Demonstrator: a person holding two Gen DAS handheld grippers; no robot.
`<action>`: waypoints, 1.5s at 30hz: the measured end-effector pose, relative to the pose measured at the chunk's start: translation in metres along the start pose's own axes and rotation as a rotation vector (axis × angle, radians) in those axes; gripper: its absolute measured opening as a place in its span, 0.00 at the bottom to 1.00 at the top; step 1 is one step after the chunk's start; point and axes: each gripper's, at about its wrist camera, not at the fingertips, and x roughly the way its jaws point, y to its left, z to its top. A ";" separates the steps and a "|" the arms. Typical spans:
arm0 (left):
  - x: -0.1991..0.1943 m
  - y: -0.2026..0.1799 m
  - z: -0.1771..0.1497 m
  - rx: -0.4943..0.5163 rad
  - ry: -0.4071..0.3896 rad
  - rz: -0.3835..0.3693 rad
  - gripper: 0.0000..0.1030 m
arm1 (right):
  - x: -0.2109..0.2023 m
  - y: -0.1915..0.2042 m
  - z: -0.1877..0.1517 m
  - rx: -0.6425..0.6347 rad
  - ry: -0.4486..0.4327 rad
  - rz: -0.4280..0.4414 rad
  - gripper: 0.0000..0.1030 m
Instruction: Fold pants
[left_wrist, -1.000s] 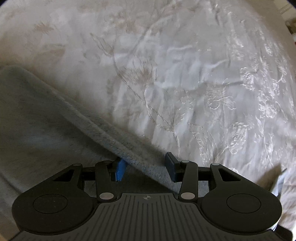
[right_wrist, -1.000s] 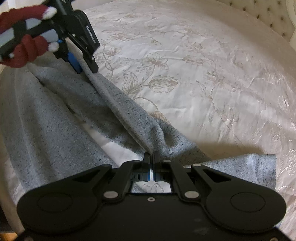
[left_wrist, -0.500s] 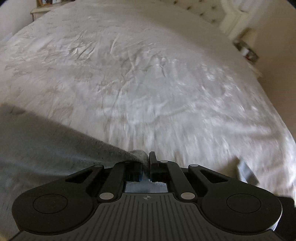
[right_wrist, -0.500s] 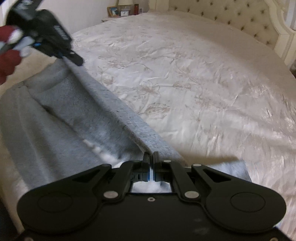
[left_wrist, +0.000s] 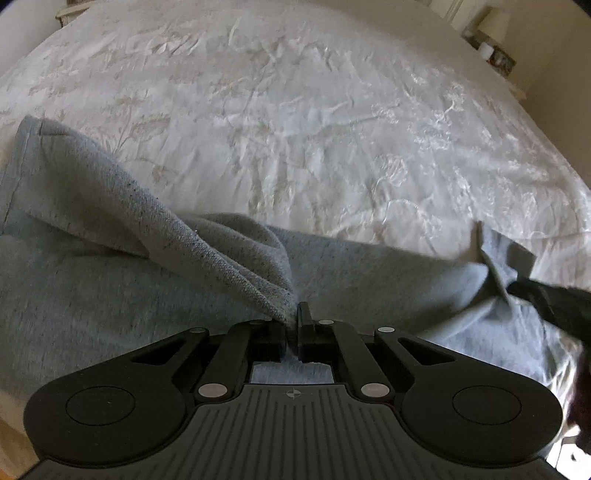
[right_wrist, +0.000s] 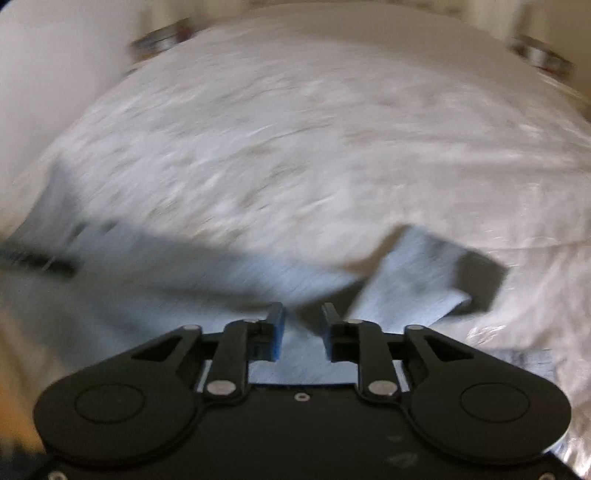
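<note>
Grey pants: heather-grey knit pants (left_wrist: 110, 302) are lying across the near edge of the bed, one ridge of the cloth rising from the flat layer up to the left gripper.
Fold: a doubled band of the grey knit is running from the far left corner (left_wrist: 40, 129) of the pants down to the left gripper's tips.
Right end of the pants: a loose flap (right_wrist: 413, 280) is lying just beyond the right gripper, on the bedspread; this view is blurring with motion.
Left gripper: the black two-finger left gripper (left_wrist: 294, 325) is sitting with its jaws together, clamping the raised ridge of the pants.
Right gripper: the black right gripper with blue pads (right_wrist: 301, 325) is opening its jaws; grey cloth is showing below the gap, and the pads are standing clear of it.
Right gripper seen from the left: its dark body (left_wrist: 554, 306) is reaching in at the right end of the pants.
Bedspread: a cream, flower-embroidered satin bedspread (left_wrist: 295, 110) is stretching away beyond the pants.
Bedside: a small lamp (left_wrist: 493, 22) is standing far beyond the pants, at the right.
</note>
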 end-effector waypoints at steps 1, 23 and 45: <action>0.000 0.001 -0.003 0.002 -0.005 -0.001 0.05 | 0.007 -0.003 0.006 0.027 -0.005 -0.038 0.26; -0.005 0.009 0.001 -0.009 -0.020 -0.024 0.05 | 0.113 -0.050 0.031 0.160 0.208 -0.326 0.06; -0.012 -0.019 -0.079 0.251 0.121 0.019 0.04 | -0.044 -0.121 -0.118 0.796 0.069 -0.256 0.07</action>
